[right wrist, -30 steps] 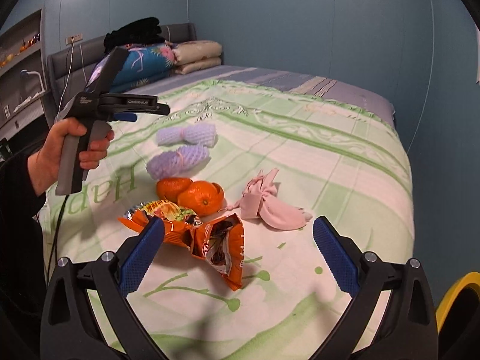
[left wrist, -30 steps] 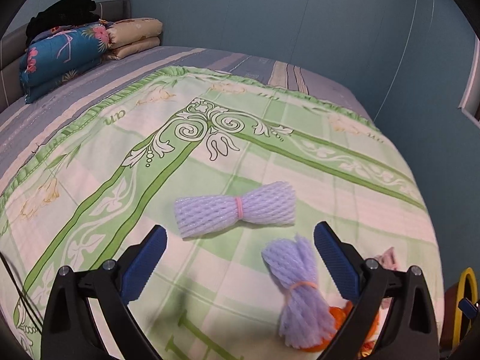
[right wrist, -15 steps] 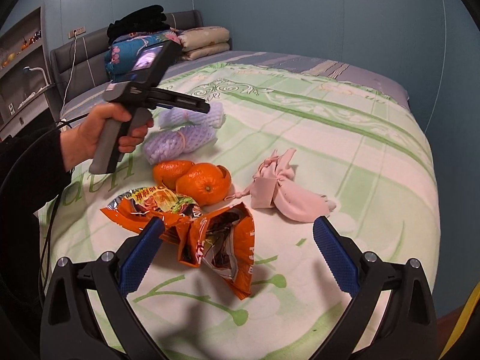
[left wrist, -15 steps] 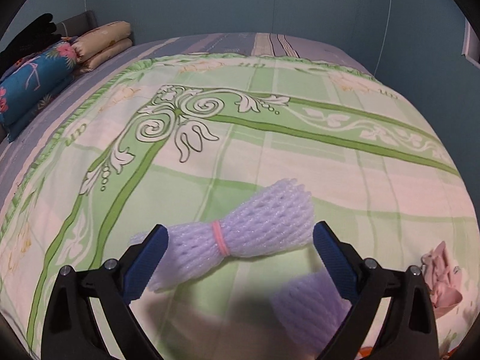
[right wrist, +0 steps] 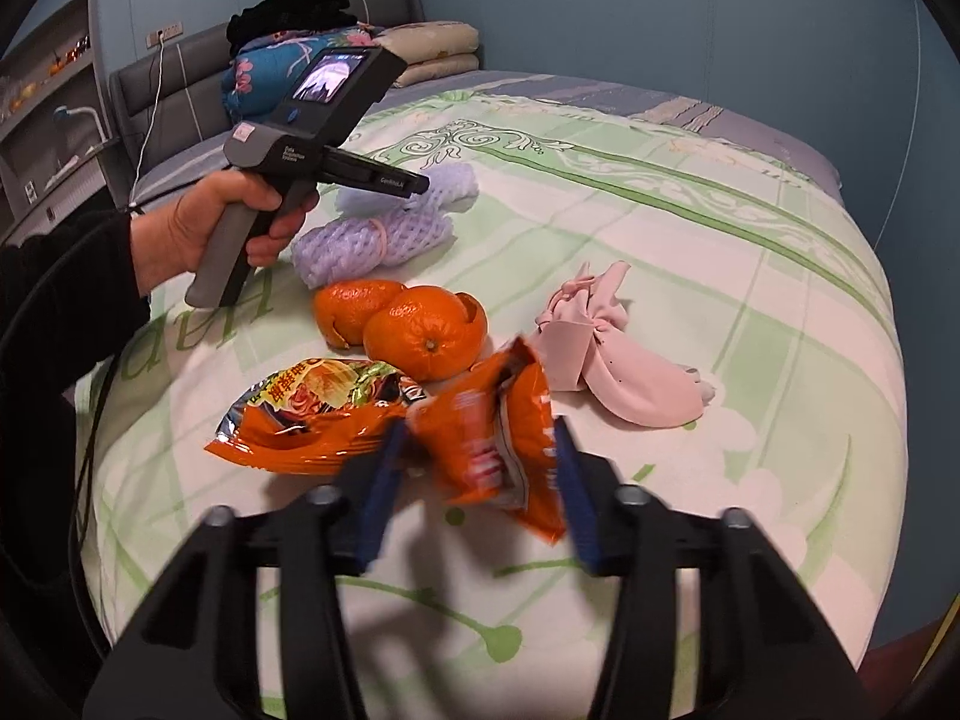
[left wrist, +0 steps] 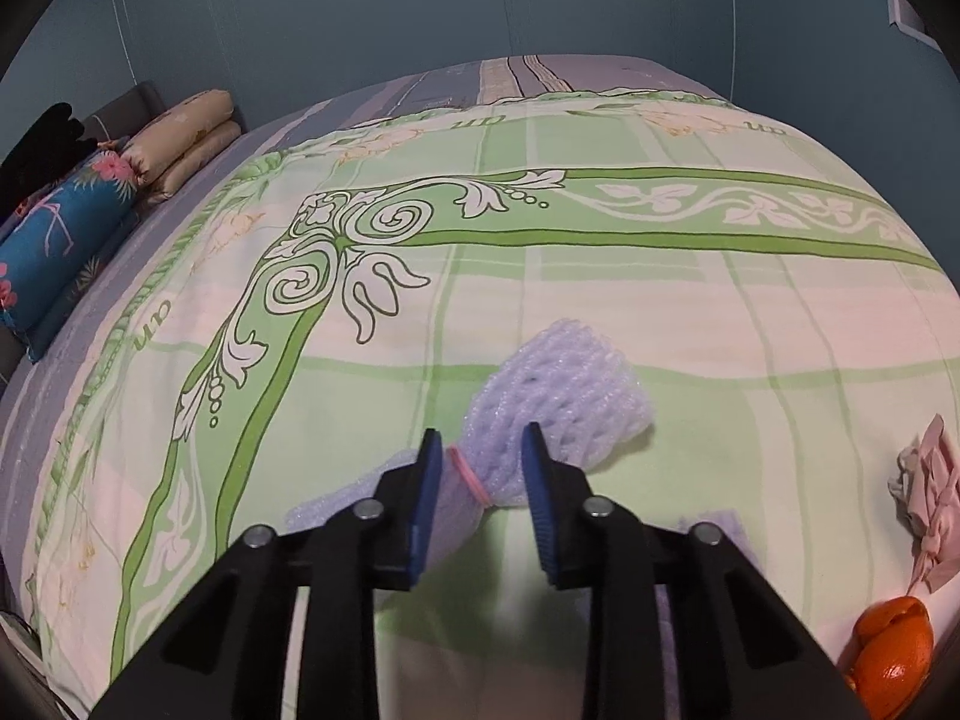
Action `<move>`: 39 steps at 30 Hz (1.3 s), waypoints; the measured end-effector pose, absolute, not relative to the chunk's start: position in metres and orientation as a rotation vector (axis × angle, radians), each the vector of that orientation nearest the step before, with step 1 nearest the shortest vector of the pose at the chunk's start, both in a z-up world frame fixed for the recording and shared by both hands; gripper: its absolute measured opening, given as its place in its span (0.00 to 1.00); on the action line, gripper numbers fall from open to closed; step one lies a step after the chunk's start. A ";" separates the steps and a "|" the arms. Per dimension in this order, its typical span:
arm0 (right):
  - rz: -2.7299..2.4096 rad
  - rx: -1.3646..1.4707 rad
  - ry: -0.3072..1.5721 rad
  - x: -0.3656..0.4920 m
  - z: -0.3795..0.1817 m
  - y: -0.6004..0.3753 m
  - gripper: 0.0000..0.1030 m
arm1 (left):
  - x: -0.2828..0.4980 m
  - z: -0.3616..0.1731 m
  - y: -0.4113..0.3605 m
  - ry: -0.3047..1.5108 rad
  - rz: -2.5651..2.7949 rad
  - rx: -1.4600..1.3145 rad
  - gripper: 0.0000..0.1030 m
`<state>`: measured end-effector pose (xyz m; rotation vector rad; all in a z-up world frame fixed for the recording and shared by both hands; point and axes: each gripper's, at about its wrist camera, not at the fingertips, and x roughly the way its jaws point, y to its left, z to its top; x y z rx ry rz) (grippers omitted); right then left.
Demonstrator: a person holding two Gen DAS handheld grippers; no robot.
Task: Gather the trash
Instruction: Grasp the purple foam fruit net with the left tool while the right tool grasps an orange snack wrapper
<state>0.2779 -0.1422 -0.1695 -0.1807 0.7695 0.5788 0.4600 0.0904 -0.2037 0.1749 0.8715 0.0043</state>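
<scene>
A pale purple foam net (left wrist: 558, 396) tied with a pink band lies on the green bedspread. My left gripper (left wrist: 482, 450) is shut on its middle near the band; it also shows in the right wrist view (right wrist: 414, 183) over the far foam net (right wrist: 420, 189). A second foam net (right wrist: 372, 237) lies in front of it. My right gripper (right wrist: 480, 444) is closing on an orange snack bag (right wrist: 480, 438), which is lifted and blurred. A second orange snack wrapper (right wrist: 312, 408) lies to its left.
Two oranges (right wrist: 420, 330) with loose peel sit behind the bags; one shows in the left wrist view (left wrist: 894, 651). A pink cloth (right wrist: 606, 348) lies right of them. Folded pillows (left wrist: 60, 228) are stacked at the headboard. The bed edge falls off at the right.
My left gripper moved in and closed on the foam net. My right gripper moved forward and narrowed around the orange snack bag, which has lifted.
</scene>
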 end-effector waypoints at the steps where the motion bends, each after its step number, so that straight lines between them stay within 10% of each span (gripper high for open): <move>1: 0.583 -0.177 0.777 0.277 -0.170 -0.142 0.26 | 0.459 -0.203 0.091 0.872 0.008 0.171 0.18; 6: 0.593 -0.175 0.769 0.271 -0.167 -0.142 0.19 | 0.455 -0.196 0.099 0.871 0.041 0.144 0.01; 39: 0.569 -0.063 0.685 0.222 -0.116 -0.168 0.18 | 0.401 -0.154 0.149 0.842 0.026 0.039 0.04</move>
